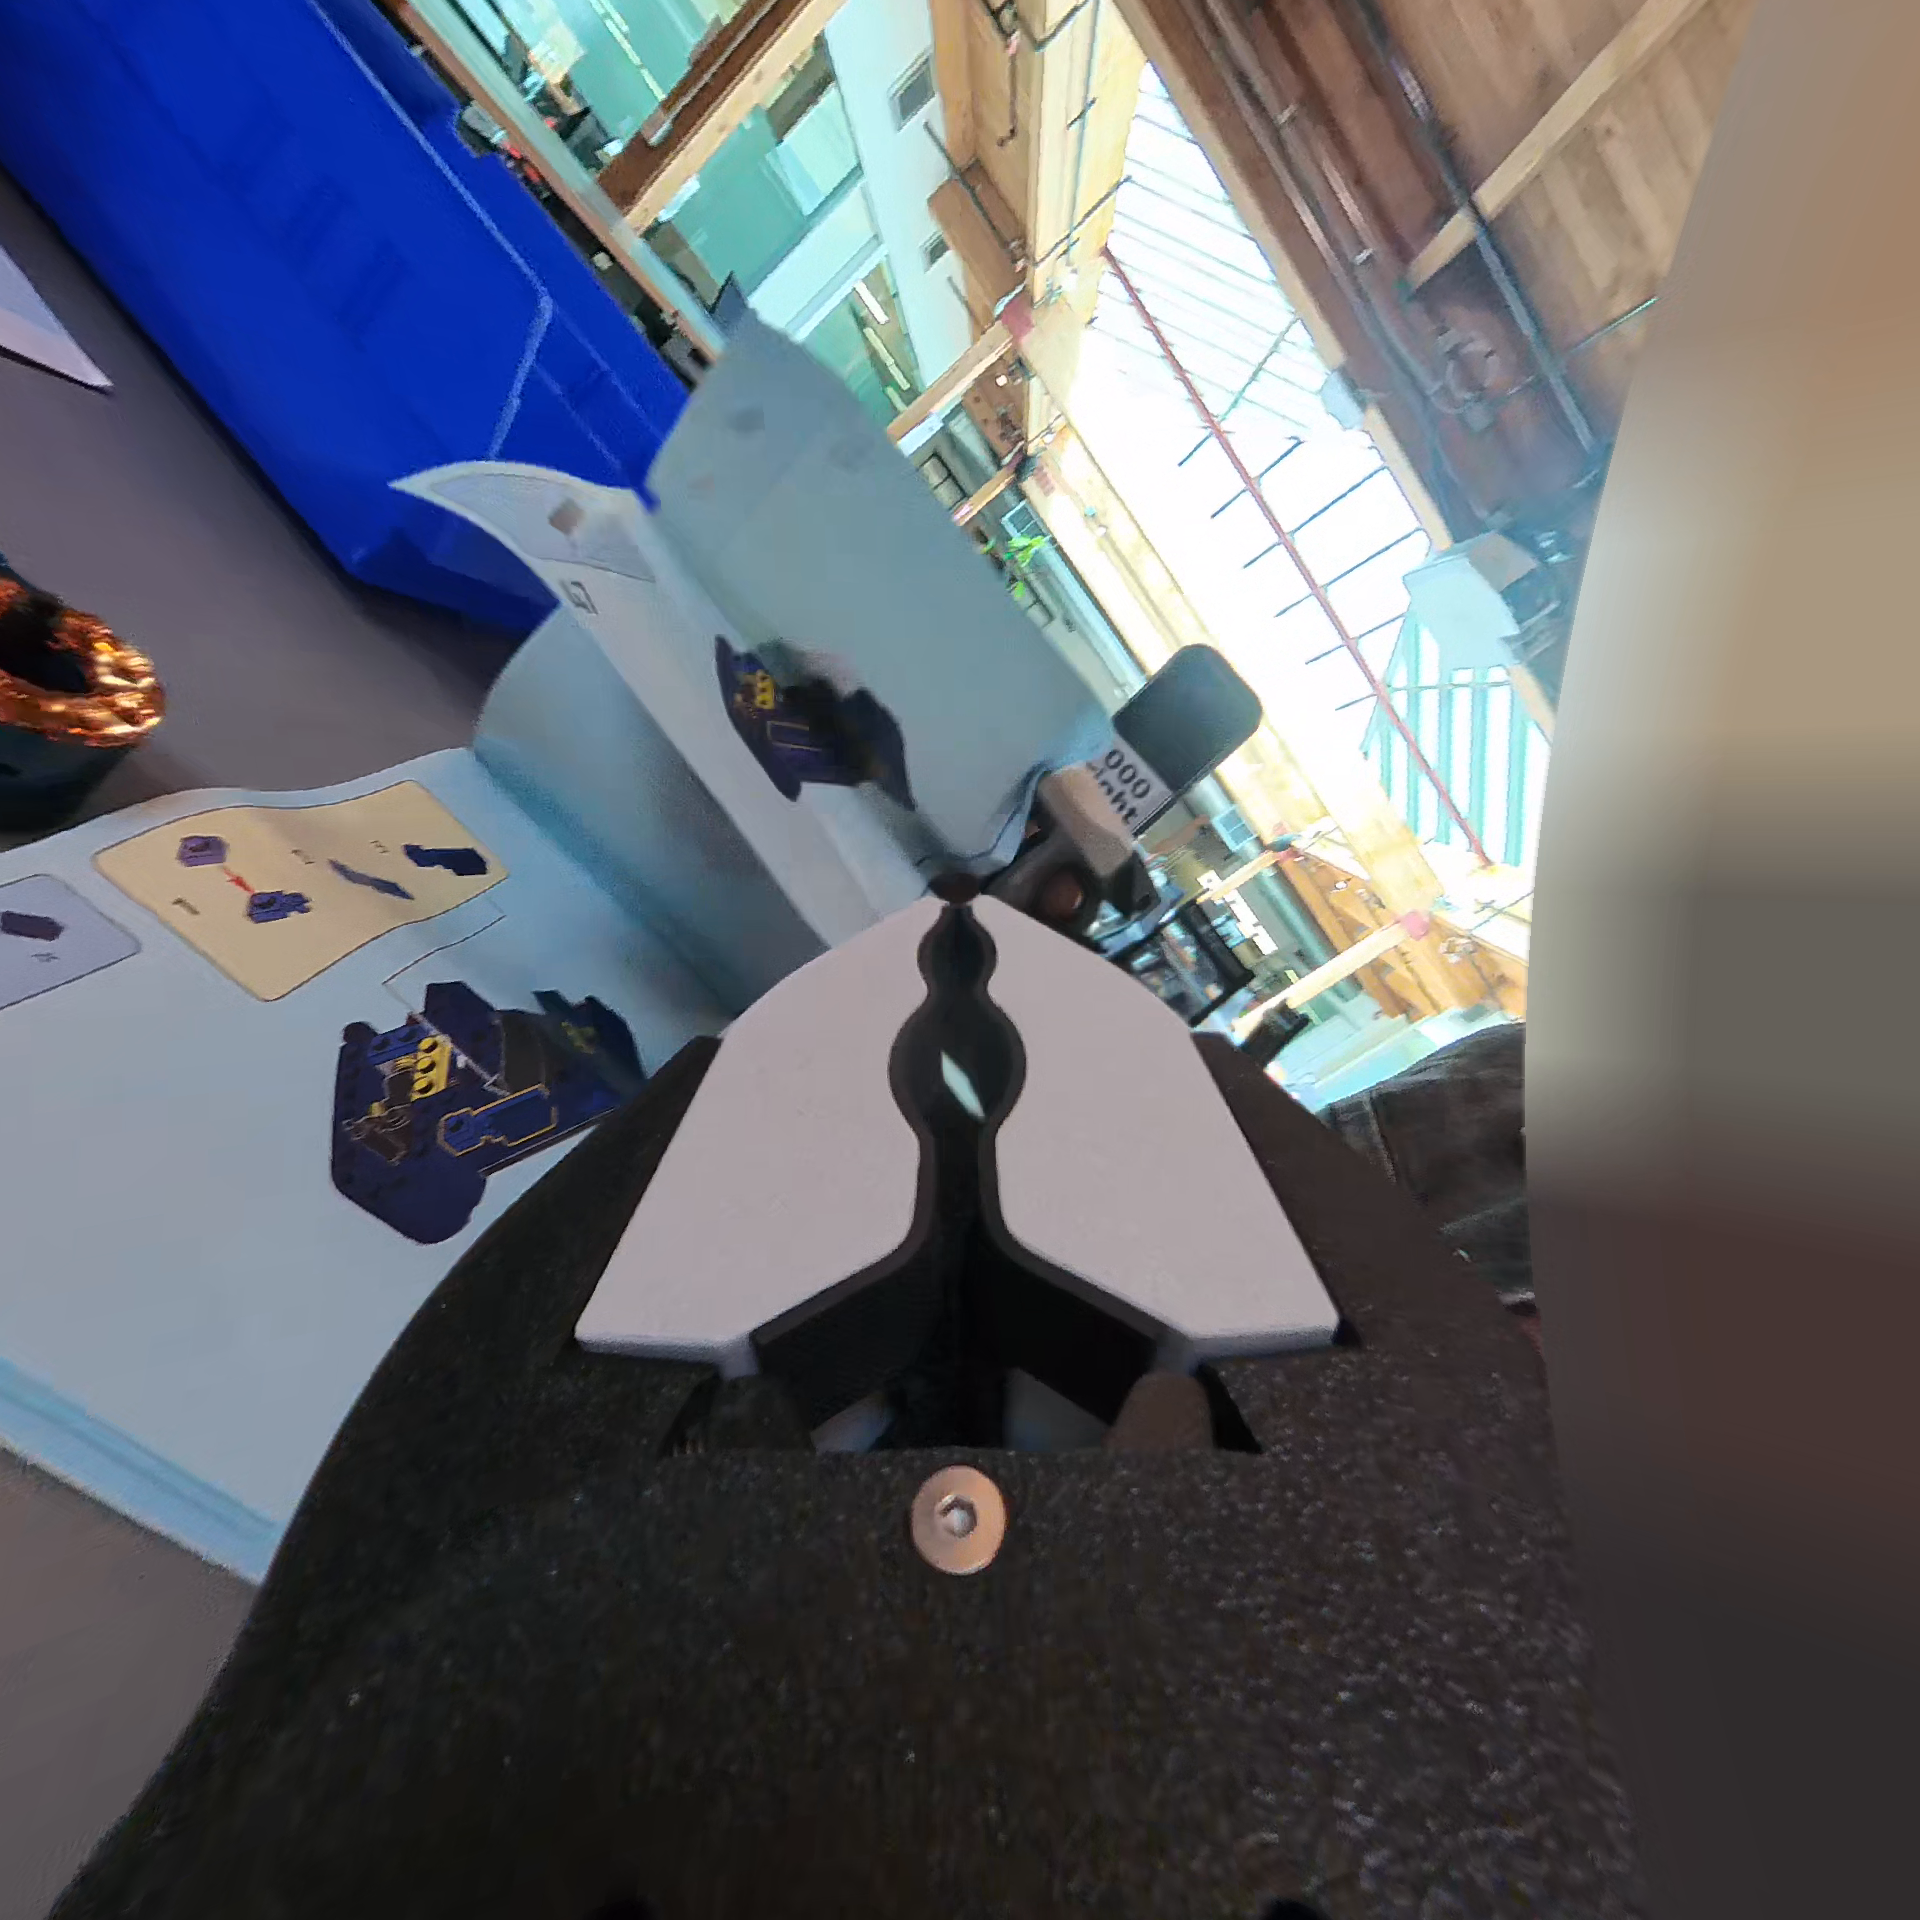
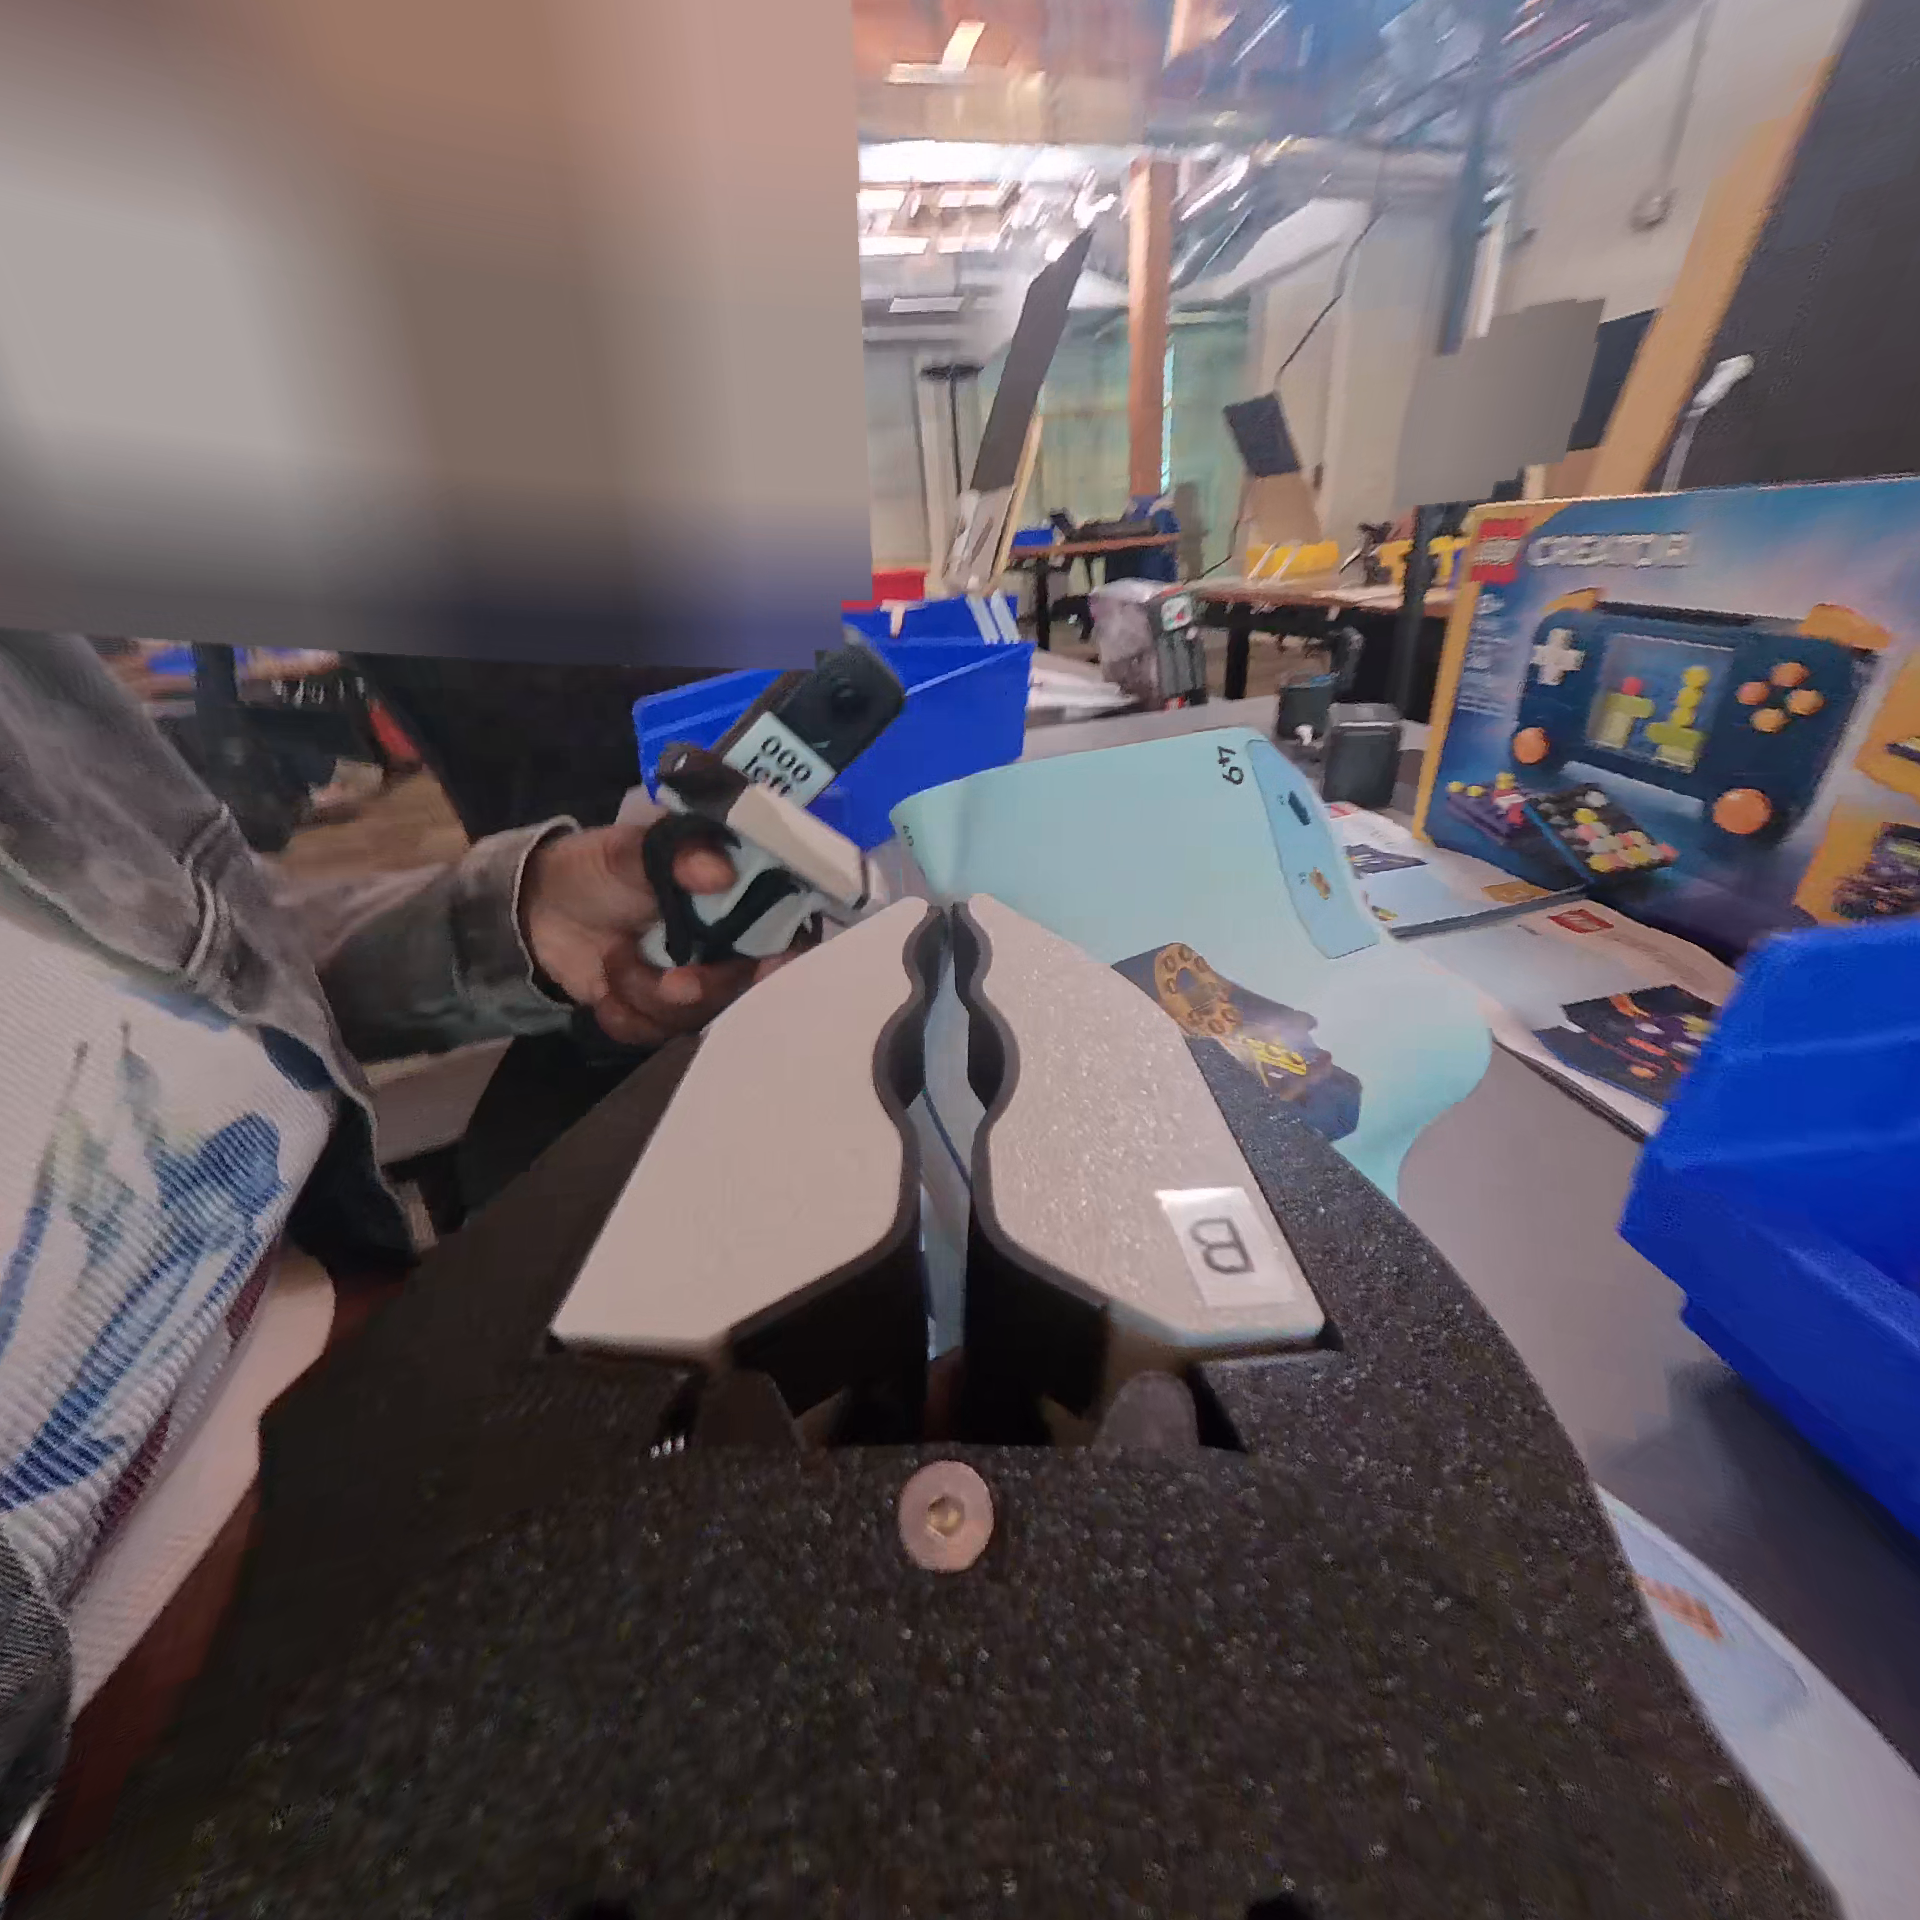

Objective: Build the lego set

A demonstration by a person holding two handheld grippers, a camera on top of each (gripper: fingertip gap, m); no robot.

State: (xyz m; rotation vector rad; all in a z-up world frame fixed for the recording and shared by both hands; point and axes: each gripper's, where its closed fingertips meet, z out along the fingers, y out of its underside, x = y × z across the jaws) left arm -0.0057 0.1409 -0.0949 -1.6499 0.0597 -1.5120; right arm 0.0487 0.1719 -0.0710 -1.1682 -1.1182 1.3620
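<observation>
An open building-instruction booklet [image 1: 208, 1091] lies on the grey table [image 1: 260, 603]. One light blue page [image 1: 810, 582] is lifted and curls upward. My left gripper [image 1: 956, 906] is shut, and the page's lower corner runs into its fingertips. My right gripper [image 2: 943, 912] is shut on the same page [image 2: 1122, 862], whose paper shows as a strip deep between its fingers. The right gripper [image 1: 1070, 862] shows just beyond the page corner in the left wrist view. The left gripper [image 2: 857, 894], held in a hand [image 2: 592, 935], sits close to the left of my right fingertips.
A large blue bin [image 1: 312, 260] stands behind the booklet, and a dark object with an orange rim [image 1: 73, 686] lies at the far left. A toy set box [image 2: 1683, 707] stands at the right, with a blue bin [image 2: 1787, 1195] near it and another [image 2: 935, 696] behind. The gap from one gripper's tips to the other's is roughly 8 centimetres.
</observation>
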